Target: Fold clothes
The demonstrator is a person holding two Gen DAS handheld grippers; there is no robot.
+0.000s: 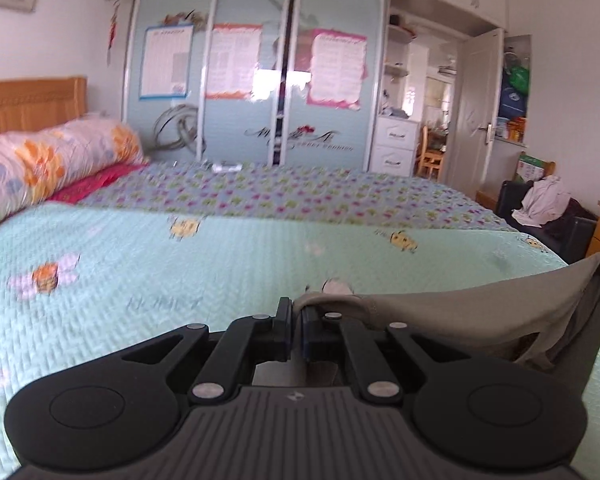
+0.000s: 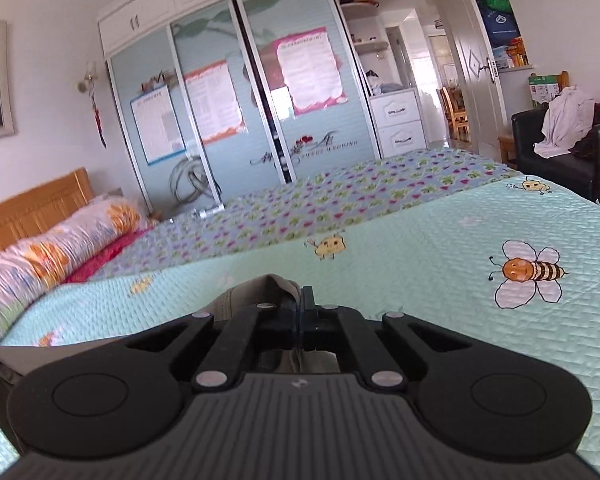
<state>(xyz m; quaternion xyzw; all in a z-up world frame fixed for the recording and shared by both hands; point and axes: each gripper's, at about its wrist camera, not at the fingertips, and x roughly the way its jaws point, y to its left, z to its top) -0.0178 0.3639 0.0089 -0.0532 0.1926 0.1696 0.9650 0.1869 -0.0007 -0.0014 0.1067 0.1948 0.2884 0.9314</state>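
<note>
While both grippers, left (image 1: 297, 322) and right (image 2: 301, 312), pinch the grey garment (image 1: 480, 312) above the bed (image 1: 180, 280), its lower part hangs out of view.

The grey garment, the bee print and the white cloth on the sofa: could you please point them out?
grey garment (image 1: 480, 312), left wrist view, stretched middle.
bee print (image 2: 528, 276), right wrist view, its body.
white cloth (image 2: 566, 120), right wrist view, its centre.

A bedroom with a bed (image 2: 440, 232) under a mint bee-print cover and a wooden headboard (image 2: 36, 204). Behind it stands a pale blue sliding-door wardrobe (image 2: 236, 112); a black sofa (image 2: 556, 152) sits right, near an open white door (image 2: 472, 60)
</note>
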